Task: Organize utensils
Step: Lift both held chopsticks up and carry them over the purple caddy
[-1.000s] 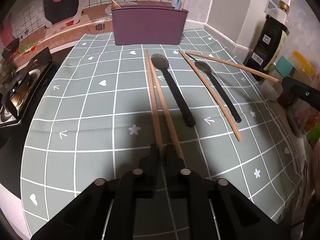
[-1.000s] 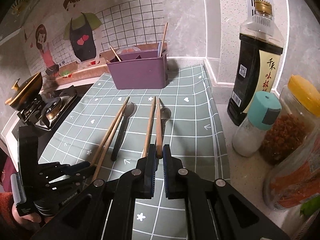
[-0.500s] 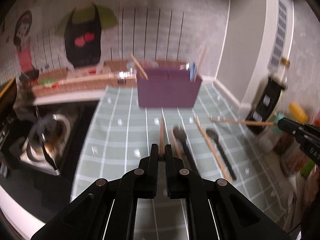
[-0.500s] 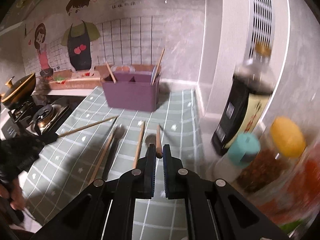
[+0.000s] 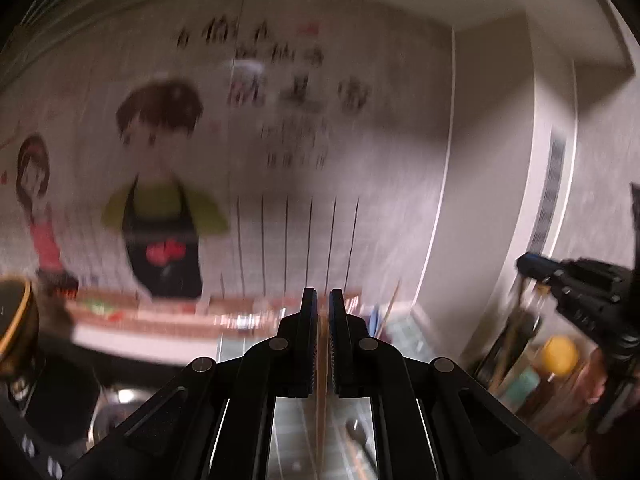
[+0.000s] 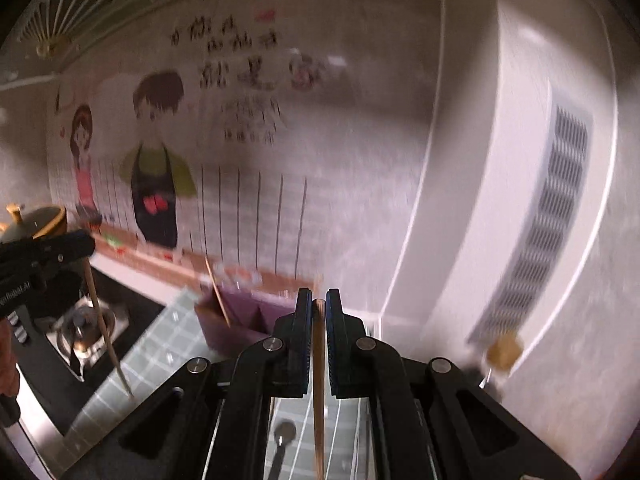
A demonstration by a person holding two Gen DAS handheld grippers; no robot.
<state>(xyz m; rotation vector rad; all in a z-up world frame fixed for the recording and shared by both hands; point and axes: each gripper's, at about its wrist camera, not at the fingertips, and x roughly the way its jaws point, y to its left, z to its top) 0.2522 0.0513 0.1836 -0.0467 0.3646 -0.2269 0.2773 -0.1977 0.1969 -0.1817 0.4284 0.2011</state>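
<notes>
Both views are tilted up at the wall and blurred. My left gripper (image 5: pixel 323 300) is shut on a wooden chopstick (image 5: pixel 321 404) that hangs down between the jaws. It also shows in the right wrist view (image 6: pixel 82 246), with its chopstick (image 6: pixel 106 336) pointing down at the mat. My right gripper (image 6: pixel 319 300) is shut on another wooden chopstick (image 6: pixel 319 384), also hanging down. It shows at the right in the left wrist view (image 5: pixel 528 262). The purple utensil box (image 6: pixel 236 320) stands at the back of the mat with a chopstick in it. A black spoon (image 6: pixel 282 440) lies on the mat below.
A gas stove (image 6: pixel 86 330) and a pot (image 6: pixel 34 222) are at the left. A green checked mat (image 6: pixel 160 356) covers the counter. Bottles and jars (image 5: pixel 556 356) stand at the right by the wall corner. The wall with cartoon stickers is right ahead.
Both grippers have lifted off the mat, each with a chopstick, and tilted upward, so the chopsticks now hang down. The views swung from the mat to the wall.
</notes>
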